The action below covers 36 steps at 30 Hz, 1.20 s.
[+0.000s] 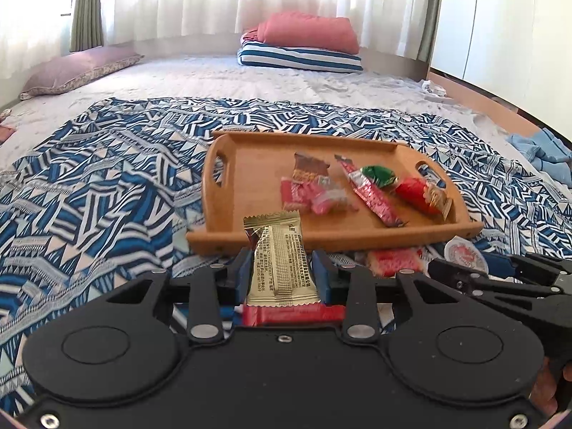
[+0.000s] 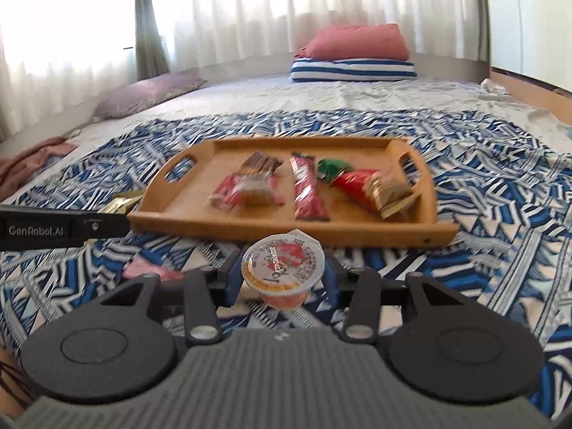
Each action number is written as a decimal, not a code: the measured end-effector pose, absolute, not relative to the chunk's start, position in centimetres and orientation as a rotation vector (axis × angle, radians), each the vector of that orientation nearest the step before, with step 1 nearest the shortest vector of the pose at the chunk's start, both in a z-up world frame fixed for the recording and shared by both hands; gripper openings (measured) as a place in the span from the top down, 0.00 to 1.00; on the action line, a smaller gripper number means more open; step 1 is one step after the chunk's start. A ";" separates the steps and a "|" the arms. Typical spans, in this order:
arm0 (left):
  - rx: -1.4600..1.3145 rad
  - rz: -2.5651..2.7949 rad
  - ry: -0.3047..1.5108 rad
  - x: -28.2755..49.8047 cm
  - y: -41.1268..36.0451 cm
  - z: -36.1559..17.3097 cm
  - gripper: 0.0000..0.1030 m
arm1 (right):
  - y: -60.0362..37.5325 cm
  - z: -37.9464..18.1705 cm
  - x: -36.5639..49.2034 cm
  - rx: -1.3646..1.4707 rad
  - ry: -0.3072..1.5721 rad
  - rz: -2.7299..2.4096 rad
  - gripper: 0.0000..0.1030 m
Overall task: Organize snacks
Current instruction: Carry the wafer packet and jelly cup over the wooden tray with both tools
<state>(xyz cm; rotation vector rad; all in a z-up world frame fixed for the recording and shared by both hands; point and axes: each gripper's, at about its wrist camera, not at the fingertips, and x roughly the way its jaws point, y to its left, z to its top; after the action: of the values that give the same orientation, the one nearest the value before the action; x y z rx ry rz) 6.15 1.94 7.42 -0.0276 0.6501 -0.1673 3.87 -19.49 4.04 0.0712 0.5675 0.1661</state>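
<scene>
Left wrist view: the left tool (image 1: 281, 268) grips a gold snack packet (image 1: 279, 261) between its blue pads at lower centre of the frame. The packet stands upright, its long axis running up the frame, its crimped top edge reaching in front of the near rim of the wooden tray (image 1: 332, 237). Below the packet, between the tool's arms, lies a red wrapper (image 1: 293, 314) with its long axis across the frame. The tray sits at centre right on the blue patterned cloth (image 1: 107, 186) spread over the bed, its long side across the frame. Inside it, a long red stick packet (image 1: 371, 193) points diagonally from upper left to lower right. The right tool (image 1: 500, 275) enters at the lower right edge, and a jelly cup's lid (image 1: 464, 254) shows just beside it.

Right wrist view: the right tool (image 2: 284, 271) holds a small jelly cup (image 2: 284, 268) by its sides at lower centre, lifted off the cloth (image 2: 500, 214). The cup is tipped so that its printed foil lid faces the camera and its base points down toward the cloth. The tray (image 2: 321, 232) lies just beyond it, across the middle of the frame. In the tray, the red stick packet (image 2: 307, 189) runs up the frame, nearly upright. The left tool's arm (image 2: 64, 228) enters from the left edge, level with the tray's near rim.
</scene>
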 end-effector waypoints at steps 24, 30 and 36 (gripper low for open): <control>-0.052 -0.176 0.706 15.6 -0.3 8.0 0.67 | -22.9 6.3 10.5 0.085 0.562 0.076 0.52; -0.077 -0.169 0.717 19.2 0.4 7.8 0.67 | -24.1 6.7 13.4 0.063 0.563 0.054 0.52; -0.077 -0.166 0.721 23.0 0.6 7.1 0.67 | -25.9 6.6 17.7 0.085 0.596 0.046 0.52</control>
<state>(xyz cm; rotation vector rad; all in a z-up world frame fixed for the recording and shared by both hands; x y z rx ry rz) 23.00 0.58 7.06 -0.0772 0.7214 -0.1658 17.71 -25.93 6.56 0.0851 0.5961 0.0464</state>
